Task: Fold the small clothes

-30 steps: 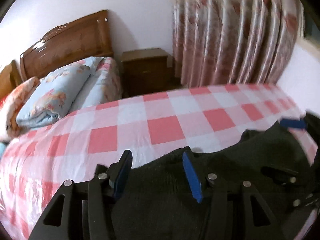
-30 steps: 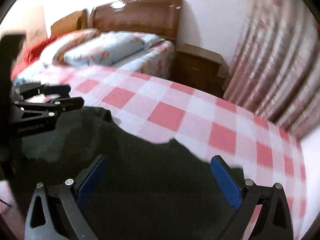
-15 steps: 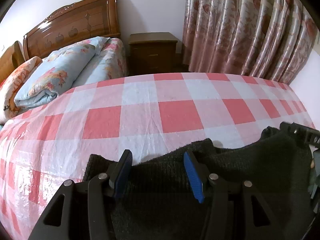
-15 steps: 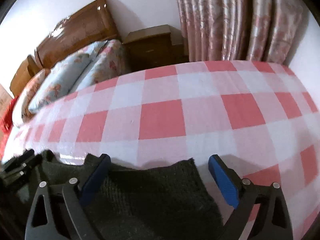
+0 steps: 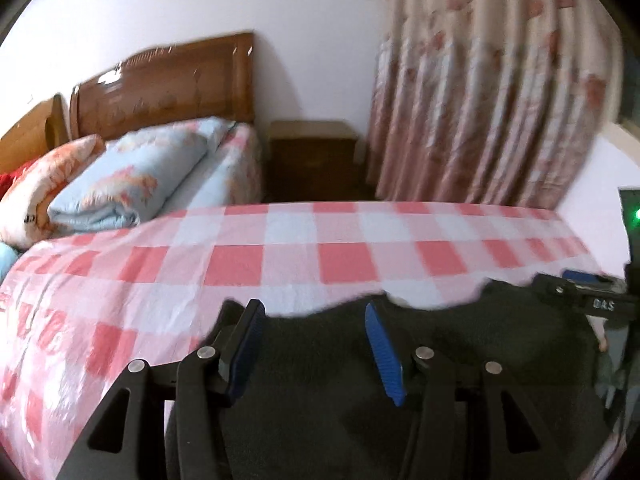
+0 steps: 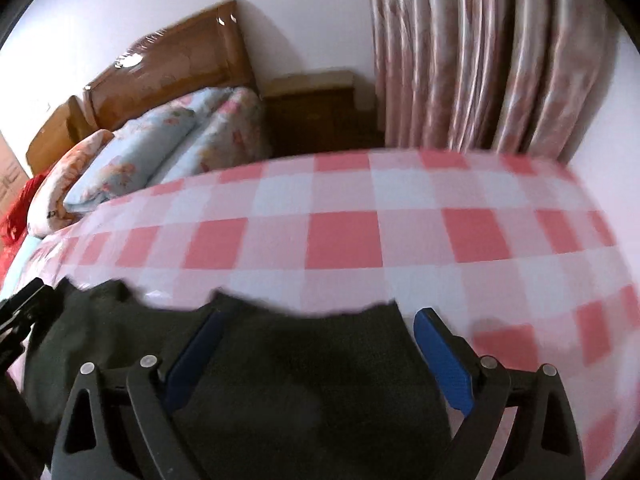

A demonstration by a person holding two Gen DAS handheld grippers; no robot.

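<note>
Nearest the left wrist camera, the left gripper [image 5: 314,344] points down over a dark knitted garment [image 5: 460,360] that lies on a bed. Its two blue-padded fingers [image 5: 382,354] stand partly apart with the cloth's far edge between them; whether the pads press the cloth cannot be told. At the right edge of this view, the right gripper [image 5: 582,286] reaches in over the same garment, blurred.

In the right wrist view, the right gripper [image 6: 316,344] also hangs over the dark garment [image 6: 296,384]. Its blue pads [image 6: 442,354] are spread wide, one on each side of a flap of the cloth, and the right-hand pad sits just beside the cloth's edge over the bedspread. The fingers look released rather than clenched. At the left edge, the left gripper [image 6: 24,312] shows as dark blurred metal touching the garment's far left corner.

The garment lies at the near edge of a red and white checked bedspread [image 5: 280,256], which stretches away across the bed. Beyond it lie a folded pale blue floral quilt [image 5: 132,184] and an orange floral pillow [image 5: 44,184] against a wooden headboard [image 5: 168,80]. A dark wooden nightstand [image 5: 316,156] stands beside the bed, and pink floral curtains [image 5: 492,92] hang to its right against a white wall.
</note>
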